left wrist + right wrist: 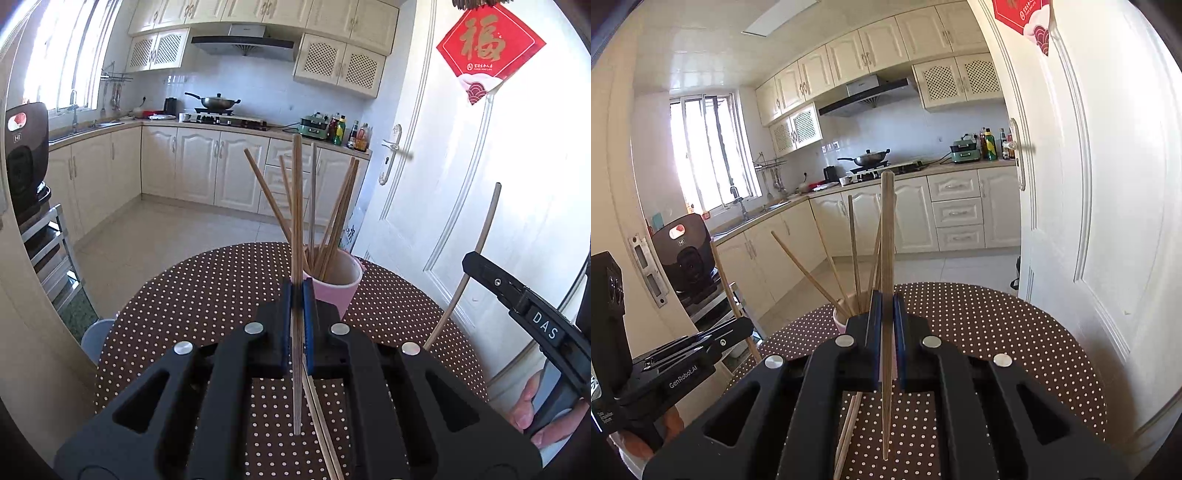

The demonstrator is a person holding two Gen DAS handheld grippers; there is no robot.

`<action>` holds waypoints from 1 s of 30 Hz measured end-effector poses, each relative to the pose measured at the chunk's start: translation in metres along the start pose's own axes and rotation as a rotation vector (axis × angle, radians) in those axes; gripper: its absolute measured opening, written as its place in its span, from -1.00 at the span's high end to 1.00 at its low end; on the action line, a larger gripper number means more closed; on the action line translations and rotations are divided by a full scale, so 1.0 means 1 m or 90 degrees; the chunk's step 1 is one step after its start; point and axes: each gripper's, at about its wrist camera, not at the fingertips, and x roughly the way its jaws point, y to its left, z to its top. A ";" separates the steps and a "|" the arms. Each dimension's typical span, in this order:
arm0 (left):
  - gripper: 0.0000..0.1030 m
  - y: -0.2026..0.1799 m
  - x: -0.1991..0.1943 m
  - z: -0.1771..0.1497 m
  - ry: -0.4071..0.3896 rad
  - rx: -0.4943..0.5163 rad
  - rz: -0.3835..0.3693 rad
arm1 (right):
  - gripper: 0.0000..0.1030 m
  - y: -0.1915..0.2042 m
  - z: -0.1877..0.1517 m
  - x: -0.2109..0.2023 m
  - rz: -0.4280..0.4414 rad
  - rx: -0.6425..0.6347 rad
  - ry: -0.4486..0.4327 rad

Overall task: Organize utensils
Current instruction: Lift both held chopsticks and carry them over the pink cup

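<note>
A pink cup [341,286] stands on the brown dotted table [177,295] with several wooden chopsticks [336,218] leaning in it. My left gripper [297,293] is shut on one upright chopstick [297,192], just in front of the cup. At the right, my right gripper [471,264] pinches a pale chopstick [485,229]. In the right wrist view, the right gripper [886,301] is shut on an upright chopstick [887,229], and the cup [840,321] is mostly hidden behind it. The left gripper [738,326] shows at the left with its chopstick [726,277]. Loose chopsticks [319,417] [847,428] lie on the table [997,332].
A white door [480,177] stands close along the table's right side. A metal rack with a dark rice cooker [26,162] is at the left, and a pale stool [96,336] sits beside the table. Kitchen cabinets and tiled floor lie beyond.
</note>
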 end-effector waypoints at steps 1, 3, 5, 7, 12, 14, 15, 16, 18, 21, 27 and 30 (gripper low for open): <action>0.88 0.000 -0.001 0.001 -0.003 -0.001 -0.001 | 0.90 0.001 0.001 0.000 0.001 -0.002 -0.001; 0.88 -0.001 -0.004 0.005 -0.008 -0.002 -0.001 | 0.90 0.003 0.003 0.000 0.002 -0.005 -0.007; 0.88 -0.004 -0.007 0.008 -0.018 0.001 -0.001 | 0.90 0.005 0.008 -0.002 0.004 -0.010 -0.016; 0.88 -0.005 -0.009 0.013 -0.025 0.000 0.000 | 0.90 0.007 0.012 -0.004 0.005 -0.012 -0.025; 0.88 -0.013 -0.014 0.028 -0.043 0.006 -0.002 | 0.90 0.011 0.025 -0.009 0.013 -0.014 -0.053; 0.88 -0.017 -0.016 0.033 -0.052 0.010 -0.003 | 0.90 0.015 0.031 -0.010 0.016 -0.020 -0.063; 0.88 -0.018 -0.017 0.036 -0.056 0.010 -0.005 | 0.90 0.017 0.034 -0.011 0.016 -0.023 -0.068; 0.88 -0.019 -0.018 0.038 -0.060 0.011 -0.006 | 0.90 0.018 0.036 -0.011 0.015 -0.025 -0.073; 0.88 -0.022 -0.020 0.044 -0.068 0.011 -0.007 | 0.90 0.020 0.042 -0.012 0.021 -0.028 -0.082; 0.88 -0.025 -0.022 0.054 -0.080 0.010 -0.009 | 0.90 0.024 0.052 -0.012 0.022 -0.036 -0.094; 0.88 -0.035 -0.024 0.075 -0.109 0.016 -0.017 | 0.90 0.028 0.066 -0.002 0.023 -0.050 -0.106; 0.88 -0.041 -0.022 0.084 -0.122 0.022 -0.016 | 0.90 0.028 0.072 0.004 0.026 -0.043 -0.111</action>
